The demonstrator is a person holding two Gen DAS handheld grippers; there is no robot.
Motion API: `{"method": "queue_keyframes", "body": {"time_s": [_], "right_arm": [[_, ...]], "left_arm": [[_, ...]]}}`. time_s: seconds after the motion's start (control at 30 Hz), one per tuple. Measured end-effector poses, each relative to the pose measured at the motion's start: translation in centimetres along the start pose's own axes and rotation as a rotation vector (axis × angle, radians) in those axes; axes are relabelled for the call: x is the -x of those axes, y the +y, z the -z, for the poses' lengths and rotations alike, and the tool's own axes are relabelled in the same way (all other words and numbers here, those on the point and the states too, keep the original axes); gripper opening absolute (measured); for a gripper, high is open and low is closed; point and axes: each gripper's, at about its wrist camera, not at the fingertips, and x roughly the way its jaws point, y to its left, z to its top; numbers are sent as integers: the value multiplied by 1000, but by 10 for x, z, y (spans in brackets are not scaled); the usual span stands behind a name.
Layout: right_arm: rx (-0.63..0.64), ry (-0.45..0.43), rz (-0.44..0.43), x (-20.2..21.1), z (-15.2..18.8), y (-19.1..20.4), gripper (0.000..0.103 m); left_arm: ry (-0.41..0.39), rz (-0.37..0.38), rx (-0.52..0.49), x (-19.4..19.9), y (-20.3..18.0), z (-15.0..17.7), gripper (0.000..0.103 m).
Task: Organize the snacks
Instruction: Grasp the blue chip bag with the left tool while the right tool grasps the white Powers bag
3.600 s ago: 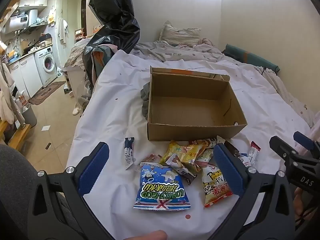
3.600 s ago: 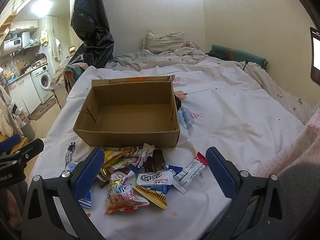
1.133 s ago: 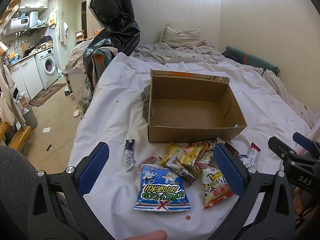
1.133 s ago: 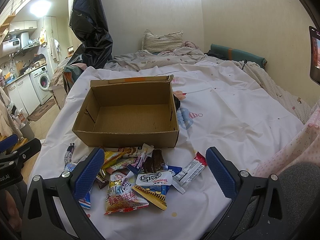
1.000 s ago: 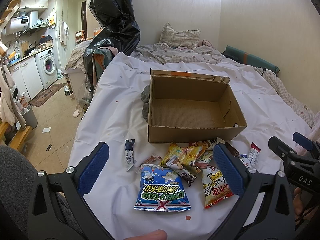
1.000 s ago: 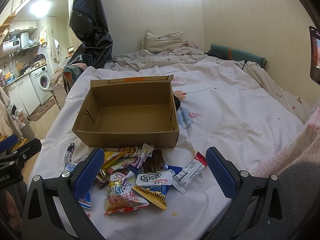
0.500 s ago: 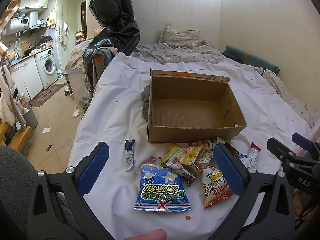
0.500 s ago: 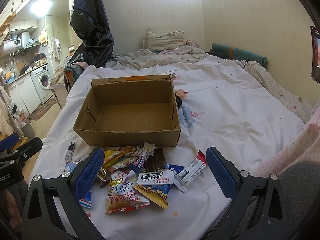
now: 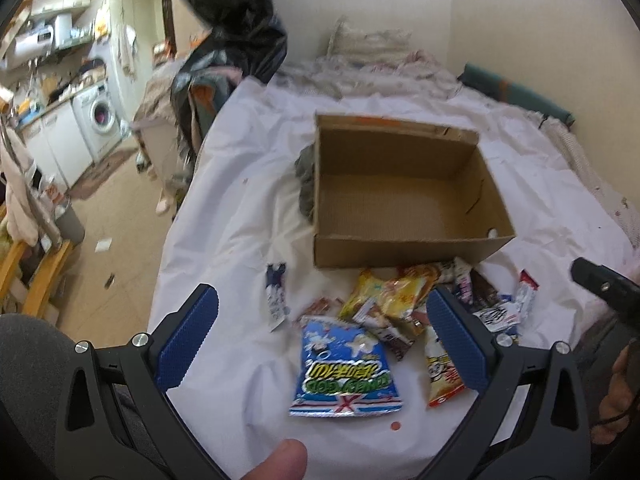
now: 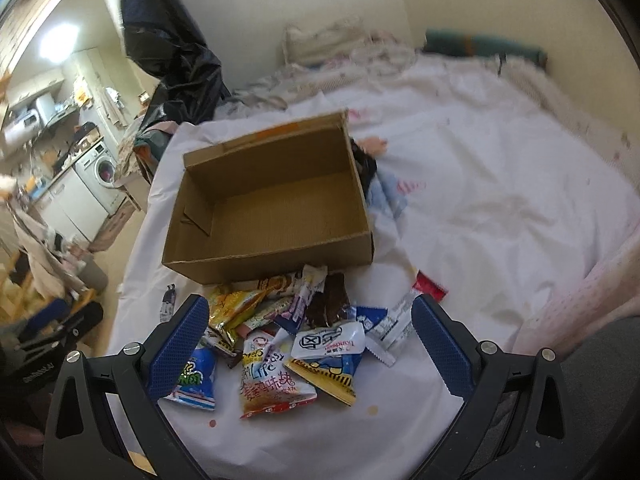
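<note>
Snacks (image 10: 288,332) lie heaped at 6 o'clock of an empty box (image 10: 272,208); left gripper (image 9: 320,336) and right gripper (image 10: 308,344) hover above, both spread wide, holding nothing.

Right gripper (image 10: 308,344) wide open, low over snack pile (image 10: 292,332). Holds nothing. Brown box (image 10: 268,204) sits just behind pile, open, nothing inside. All on white bed sheet (image 10: 480,208). Washing machine (image 10: 102,170) far left. Picture blurry.
</note>
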Motion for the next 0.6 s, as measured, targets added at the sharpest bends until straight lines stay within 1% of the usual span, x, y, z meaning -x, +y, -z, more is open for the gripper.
{"method": "queue_keyframes", "body": {"time_s": [0.03, 0.07, 0.1, 0.17, 0.2, 0.27, 0.33, 0.47, 0.53, 0.6], "right_arm": [[-19, 34, -2, -6, -2, -4, 103], [-32, 63, -10, -10, -4, -8, 103], [-51, 107, -31, -18, -4, -11, 103], [-70, 151, -60, -28, -4, -15, 103], [-82, 166, -69, -32, -2, -15, 103], [-101, 180, -83, -36, 0, -20, 103], [-107, 191, -77, -39, 3, -20, 103], [-83, 180, -61, -38, 1, -19, 103], [-74, 177, -55, -36, 2, -18, 103], [-70, 180, -52, -37, 3, -19, 103]], "left_arm": [[34, 0, 13, -7, 3, -1, 103], [97, 5, 32, -19, 8, -2, 103], [140, 10, 43, -27, 10, -2, 103], [279, 34, 63, -54, 15, 0, 103], [361, 51, 74, -70, 16, 3, 103], [463, 67, 90, -89, 15, 13, 103], [539, 80, 70, -105, 6, 26, 103], [638, 91, 12, -131, -16, 48, 102], [649, 69, -5, -139, -22, 54, 102], [633, 49, -15, -142, -27, 57, 102]]}}
